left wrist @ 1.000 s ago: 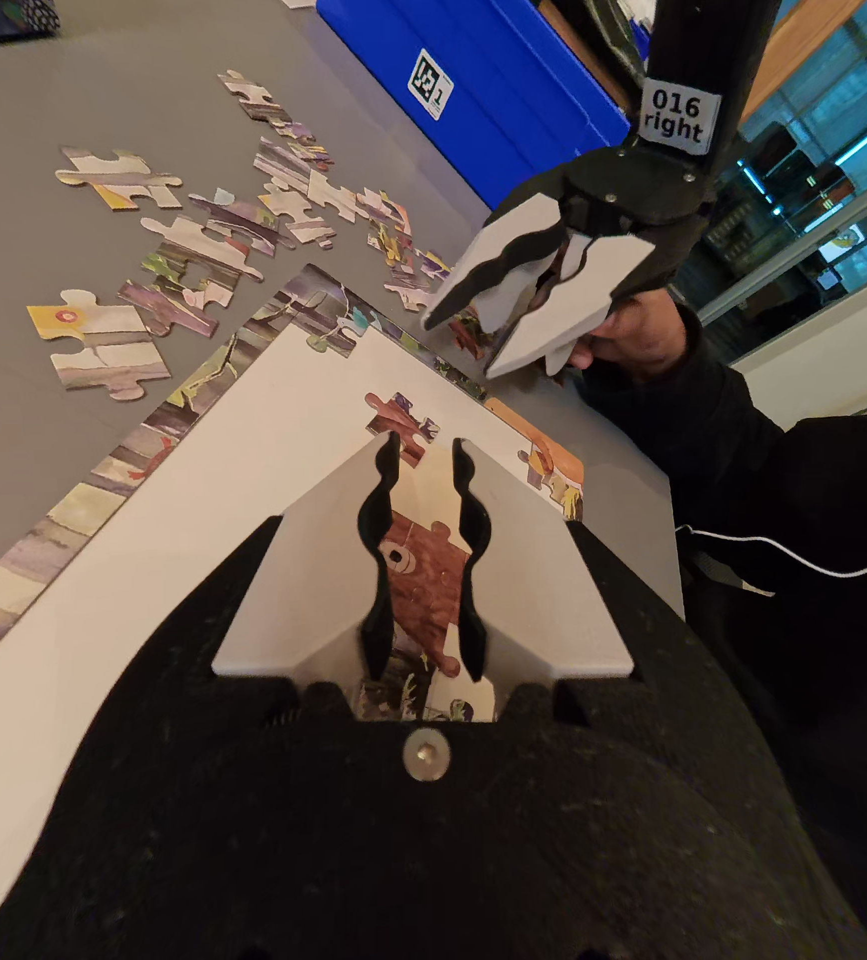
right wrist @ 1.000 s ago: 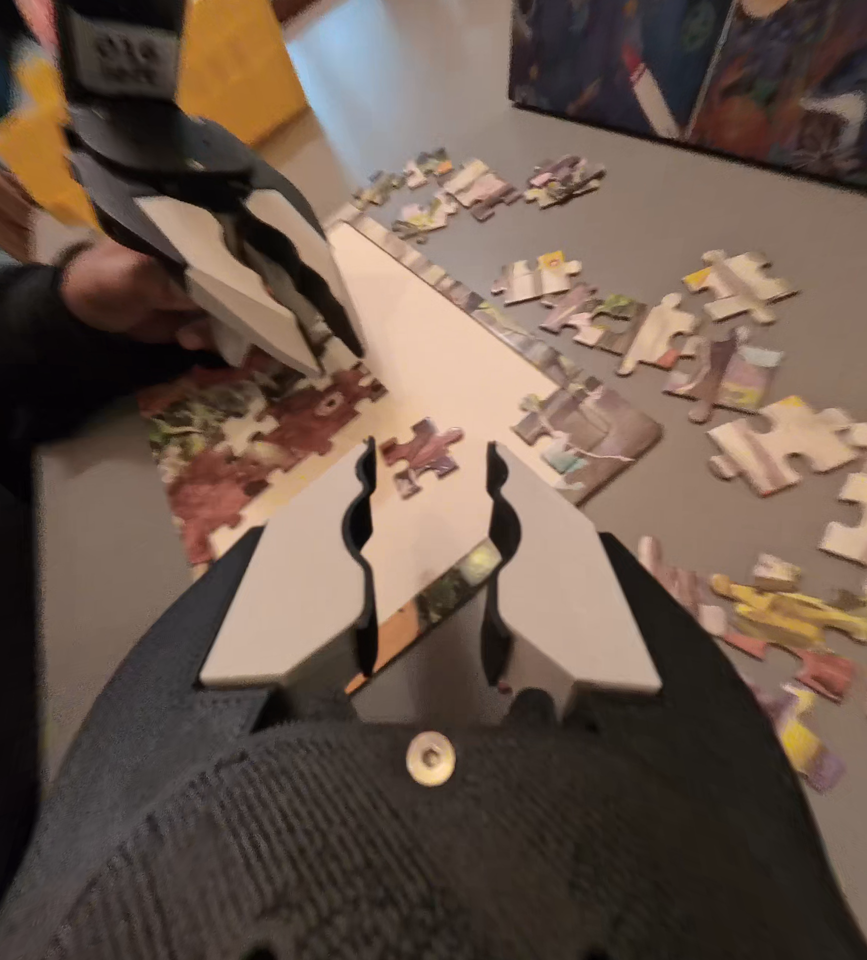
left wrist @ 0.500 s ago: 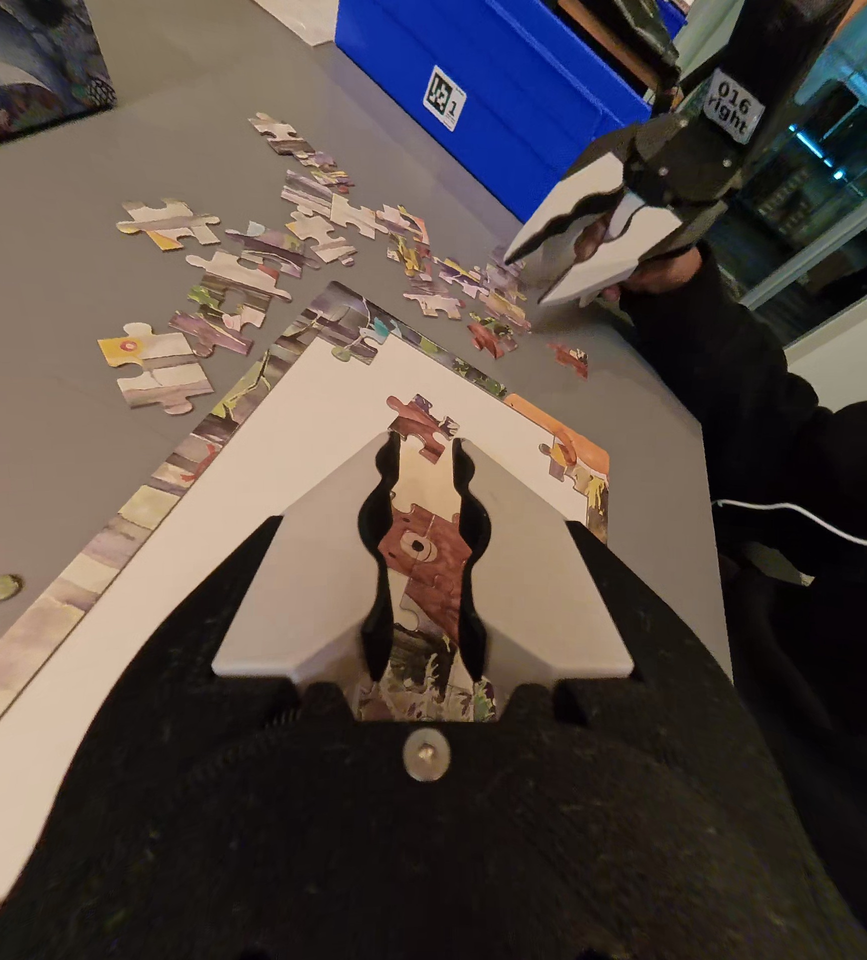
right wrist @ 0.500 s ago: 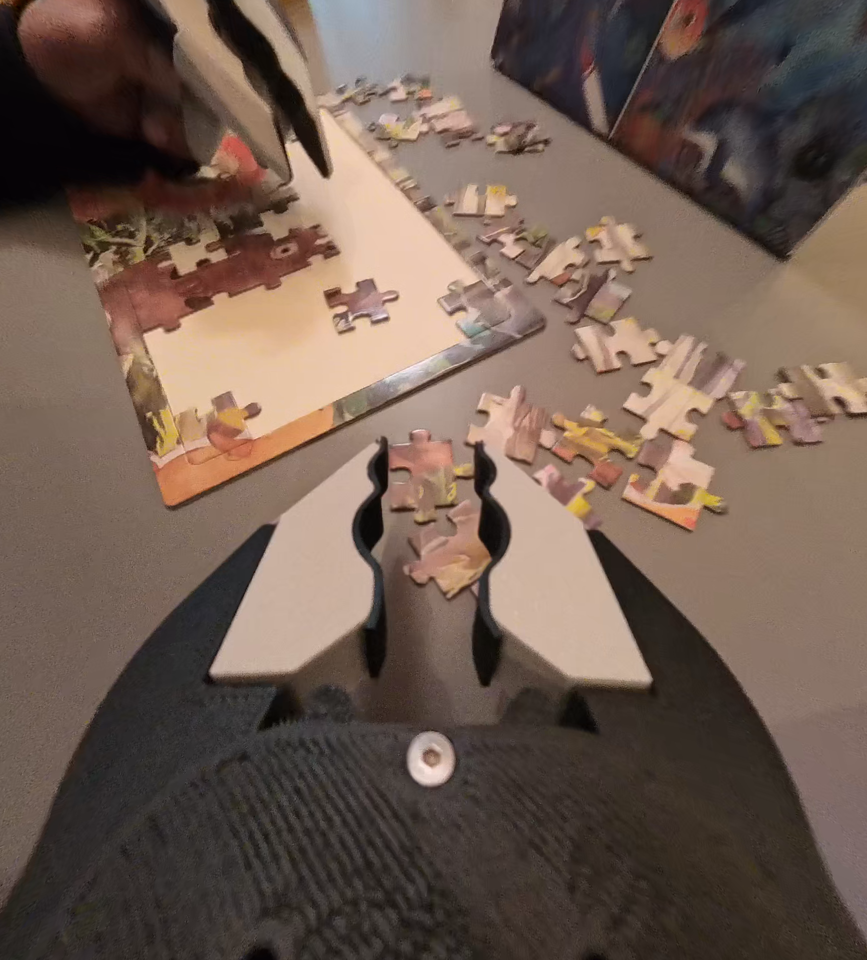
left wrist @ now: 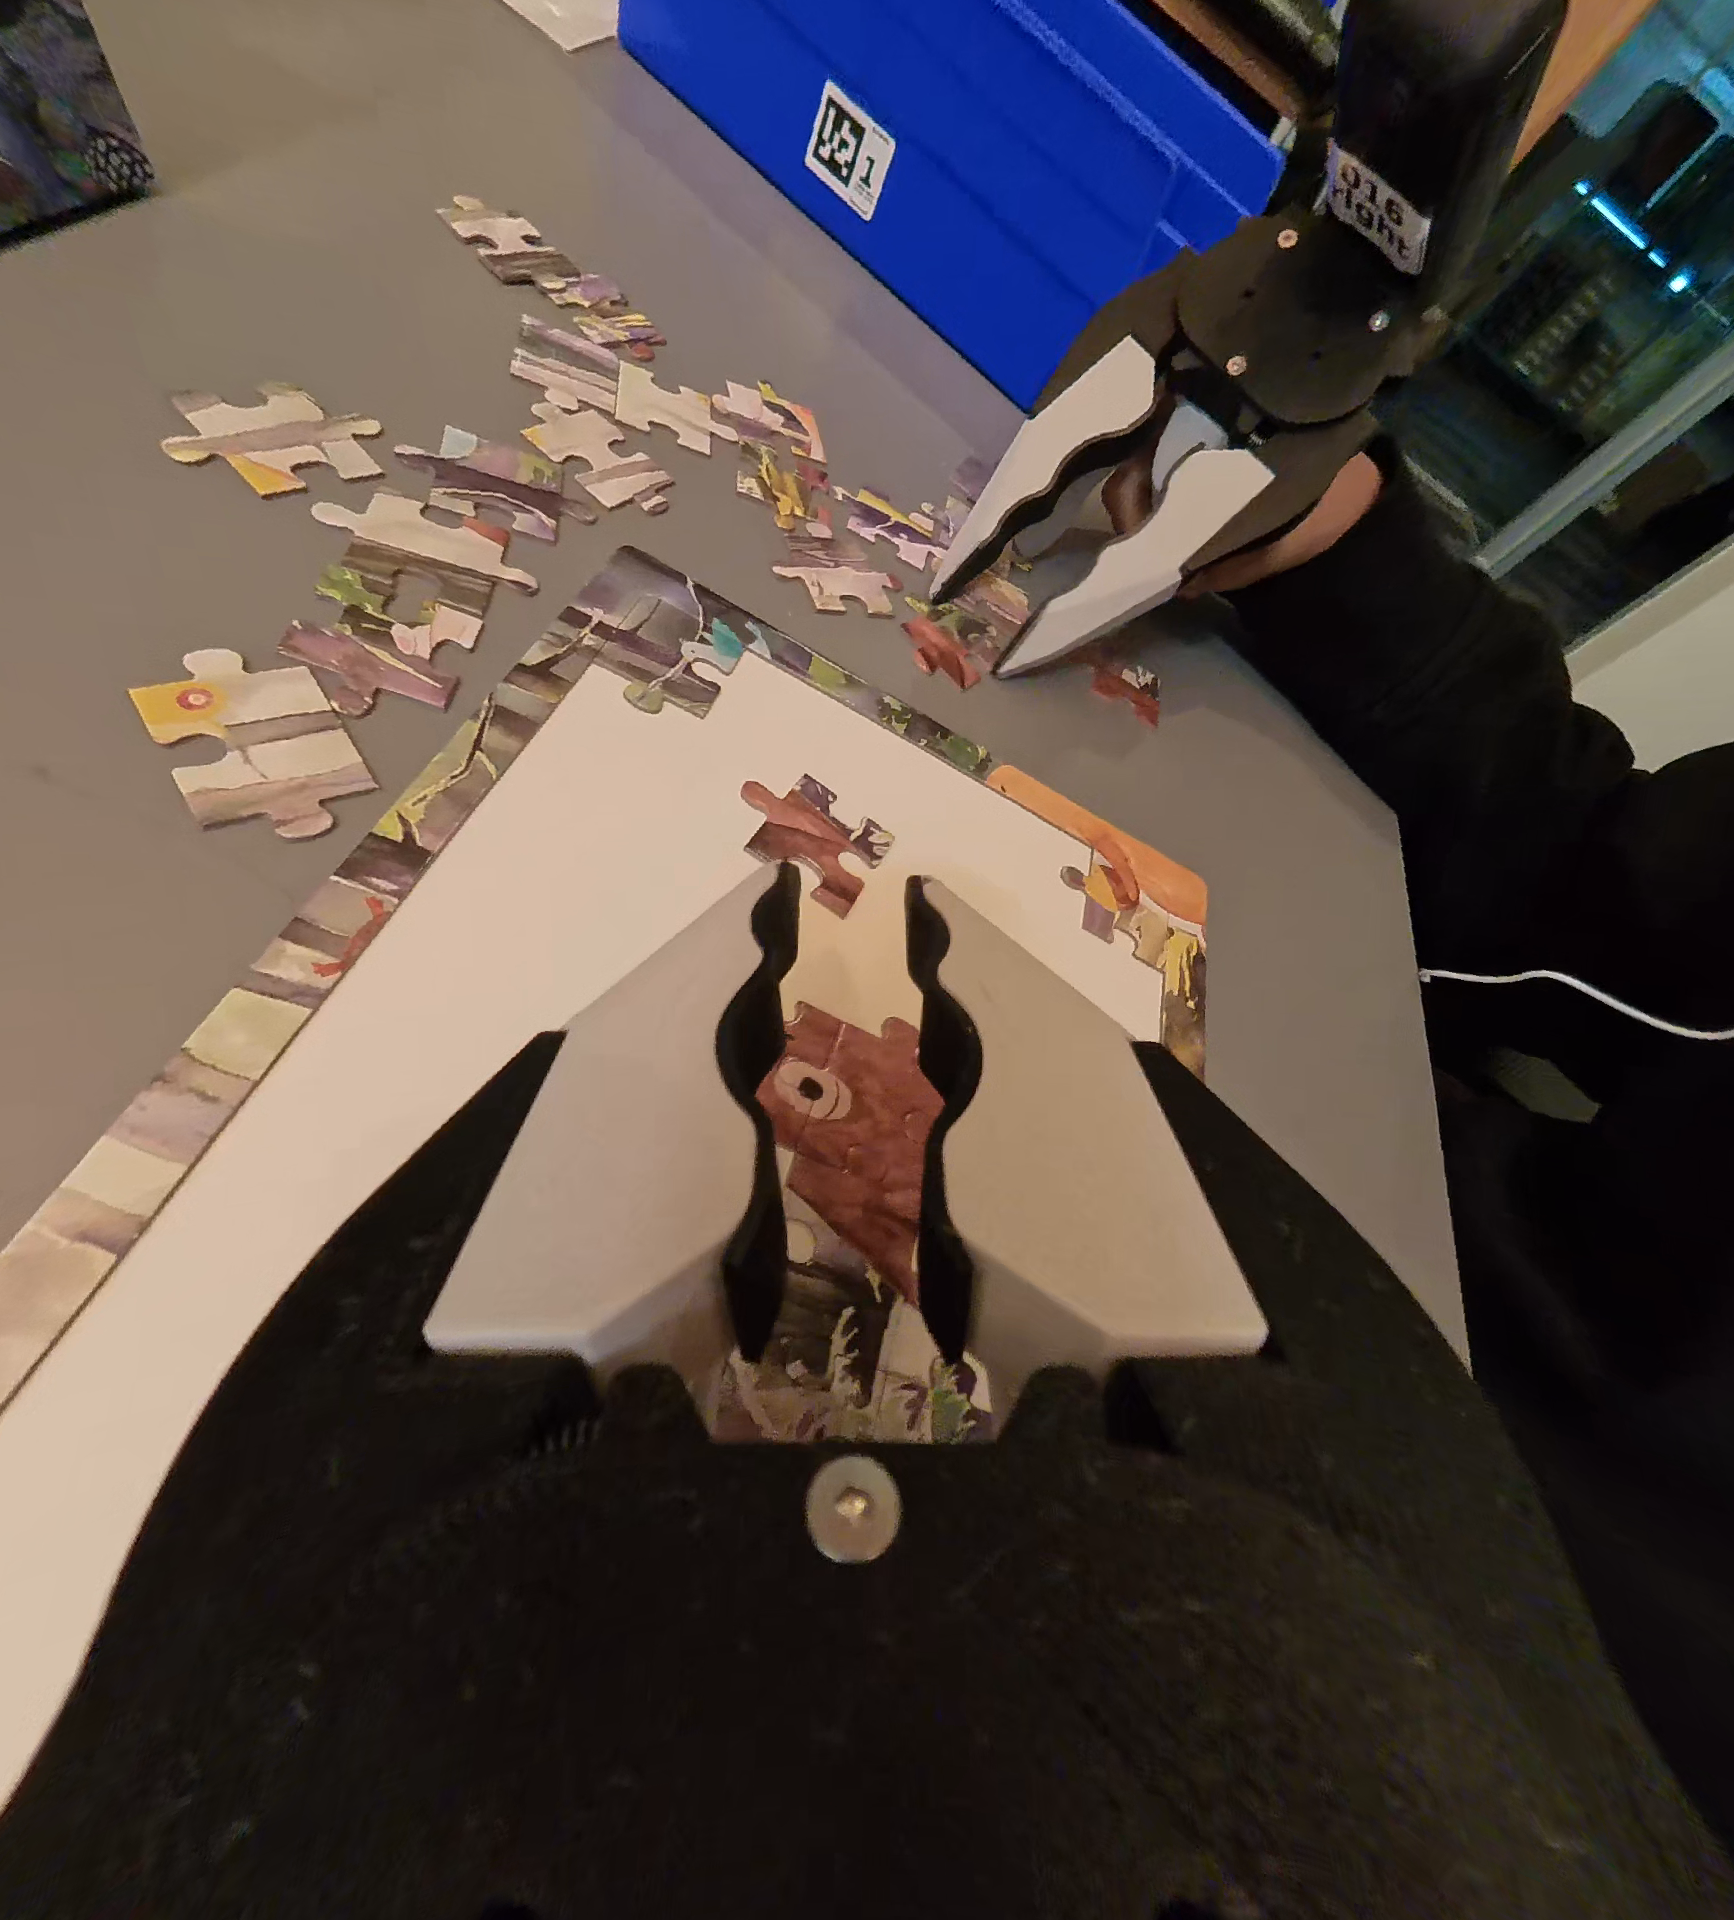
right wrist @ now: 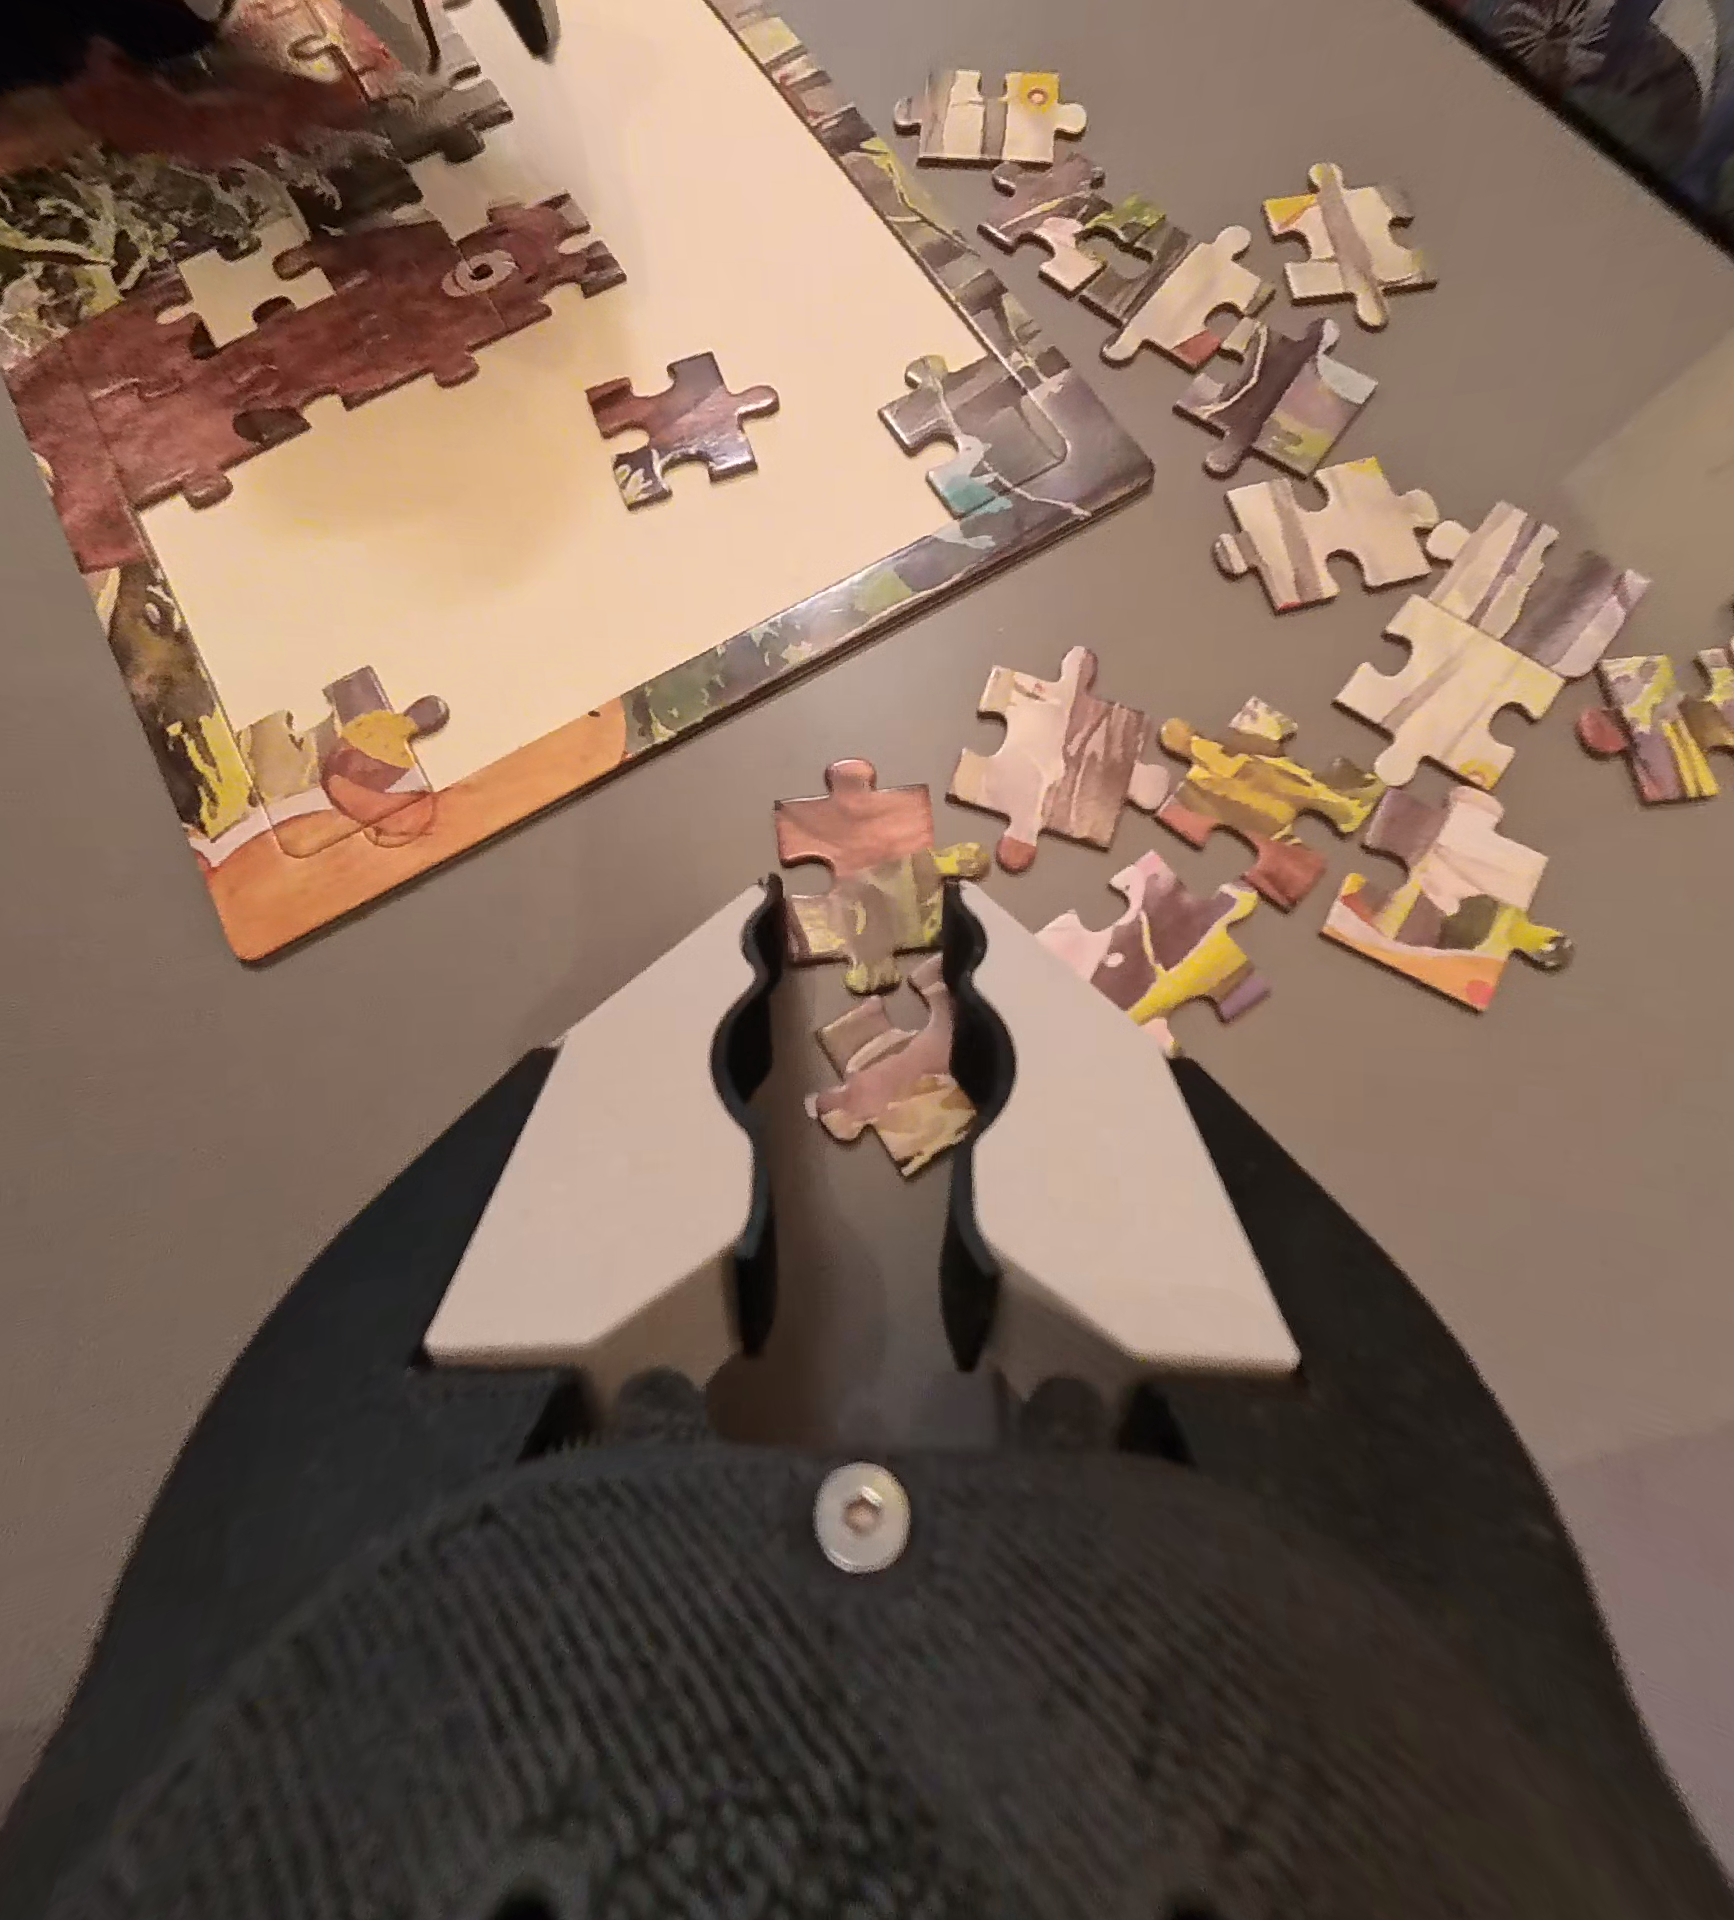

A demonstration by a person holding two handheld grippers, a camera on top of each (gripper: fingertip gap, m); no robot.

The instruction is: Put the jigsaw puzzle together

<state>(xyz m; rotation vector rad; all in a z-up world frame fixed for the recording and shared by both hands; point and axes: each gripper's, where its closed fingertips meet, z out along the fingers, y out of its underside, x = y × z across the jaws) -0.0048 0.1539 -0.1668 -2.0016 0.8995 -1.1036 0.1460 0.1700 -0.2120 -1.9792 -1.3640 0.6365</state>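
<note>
Here we see loose puzzle pieces (right wrist: 1362, 582) strewn over the grey table (right wrist: 219, 1143) beside the puzzle tray (right wrist: 1102, 488), with a blue bin (left wrist: 998, 156) behind them. Only our left wrist view shows that bin; only the right shows the tray's orange corner up close. Our right gripper (right wrist: 858, 904), jaws apart, straddles a brown-and-green piece (right wrist: 858, 862), knob pointing away. Our left gripper (left wrist: 847, 883), also apart and empty, hovers over the tray's brown assembled patch (left wrist: 842, 1122).
</note>
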